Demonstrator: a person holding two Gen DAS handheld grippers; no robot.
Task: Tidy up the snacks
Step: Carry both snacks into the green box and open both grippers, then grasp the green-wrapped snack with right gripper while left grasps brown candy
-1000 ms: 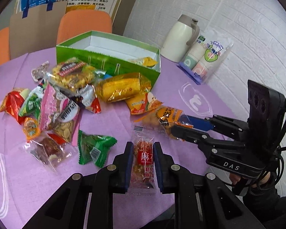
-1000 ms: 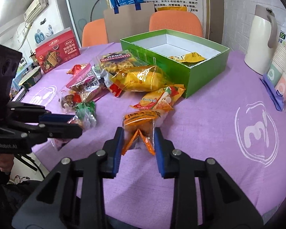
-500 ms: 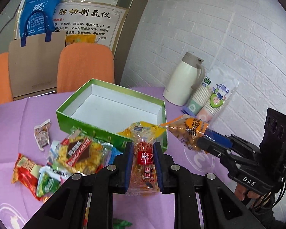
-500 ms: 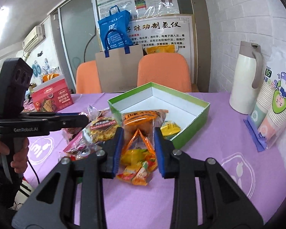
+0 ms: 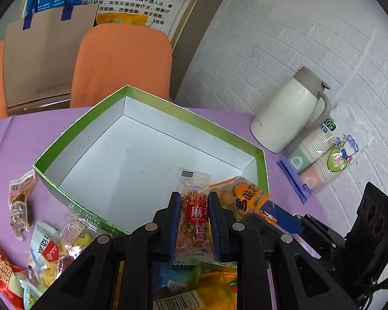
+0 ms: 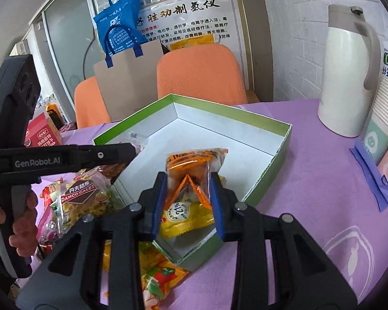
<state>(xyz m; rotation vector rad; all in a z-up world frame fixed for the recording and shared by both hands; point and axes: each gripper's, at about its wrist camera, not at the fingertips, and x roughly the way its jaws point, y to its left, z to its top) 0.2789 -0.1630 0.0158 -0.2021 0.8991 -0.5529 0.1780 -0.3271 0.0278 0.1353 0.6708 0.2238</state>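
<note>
An open green box (image 5: 152, 111) with a white inside stands on the purple table; it also shows in the right wrist view (image 6: 271, 126). My left gripper (image 5: 194, 222) is shut on a clear packet with a red label (image 5: 195, 214), held over the box's near edge. My right gripper (image 6: 188, 204) is shut on an orange snack packet (image 6: 194, 162), held over the box's near right corner. That packet also shows in the left wrist view (image 5: 245, 196). A yellow packet (image 6: 186, 217) lies in the box below it.
Loose snack packets (image 5: 44, 253) lie left of and in front of the box. A white thermos jug (image 5: 284, 113) and a sleeve of paper cups (image 5: 326, 155) stand to the right by the wall. Orange chairs (image 5: 121, 62) stand behind the table.
Both grippers have lifted their packets off the table and carried them forward, to over the green box.
</note>
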